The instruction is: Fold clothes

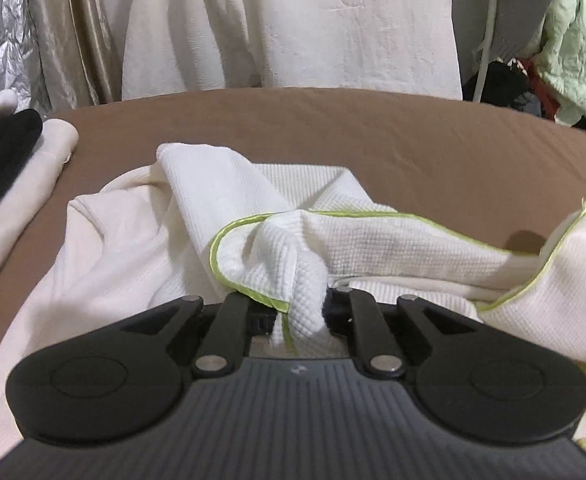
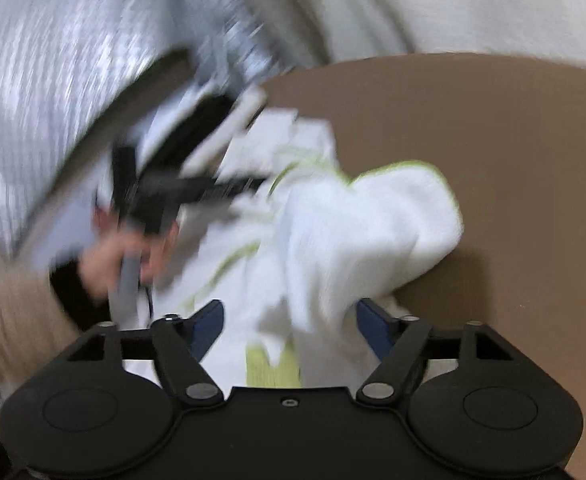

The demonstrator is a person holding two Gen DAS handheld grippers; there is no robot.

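Observation:
A white waffle-weave garment with lime-green trim (image 1: 373,240) lies bunched on the brown table (image 1: 373,136). My left gripper (image 1: 299,312) is shut on a fold of it near its trimmed edge. In the blurred right wrist view the same garment (image 2: 353,224) hangs bunched between the blue pads (image 2: 209,320) of my right gripper (image 2: 293,328), whose jaws stand wide apart. The left gripper (image 2: 197,188) and the hand holding it show at the left of that view.
A cream garment (image 1: 105,248) lies under the white one. Folded cream and black clothes (image 1: 9,160) are stacked at the table's left. White and beige fabrics (image 1: 293,24) hang behind the table, and a pile of clothes (image 1: 573,60) sits at far right.

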